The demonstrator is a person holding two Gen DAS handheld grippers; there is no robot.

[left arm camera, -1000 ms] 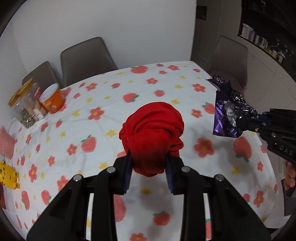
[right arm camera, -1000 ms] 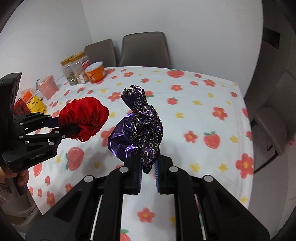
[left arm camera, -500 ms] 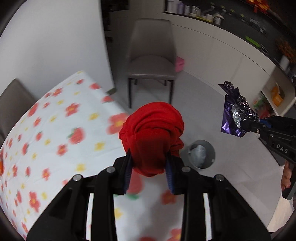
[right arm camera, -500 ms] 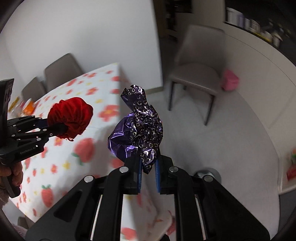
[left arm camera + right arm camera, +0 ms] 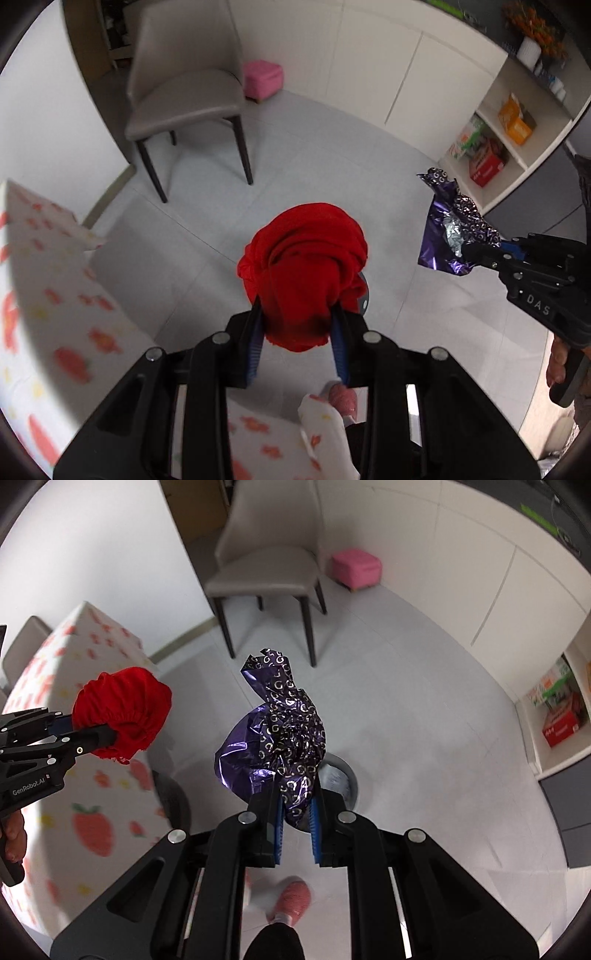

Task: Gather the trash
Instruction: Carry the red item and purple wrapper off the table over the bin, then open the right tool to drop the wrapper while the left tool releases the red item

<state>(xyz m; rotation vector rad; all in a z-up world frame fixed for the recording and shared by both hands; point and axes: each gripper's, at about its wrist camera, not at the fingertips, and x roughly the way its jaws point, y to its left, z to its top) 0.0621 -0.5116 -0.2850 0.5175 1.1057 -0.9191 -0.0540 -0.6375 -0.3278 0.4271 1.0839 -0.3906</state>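
My left gripper (image 5: 298,332) is shut on a crumpled red cloth (image 5: 304,266) and holds it in the air above the grey floor; the cloth also shows in the right wrist view (image 5: 123,710). My right gripper (image 5: 297,812) is shut on a crumpled purple foil wrapper (image 5: 280,731), seen too in the left wrist view (image 5: 454,232). A round grey trash bin (image 5: 341,779) stands on the floor just behind the wrapper; in the left wrist view only its rim (image 5: 365,295) peeks out behind the red cloth.
The table with the strawberry cloth (image 5: 48,314) is at the left. A grey chair (image 5: 266,565) and a pink stool (image 5: 356,566) stand farther back. White cupboards and open shelves (image 5: 495,140) are at the right. The person's pink slipper (image 5: 293,901) is below.
Both grippers have swung away from the table and out over the floor, still holding their items. The bin is now directly behind the held items.
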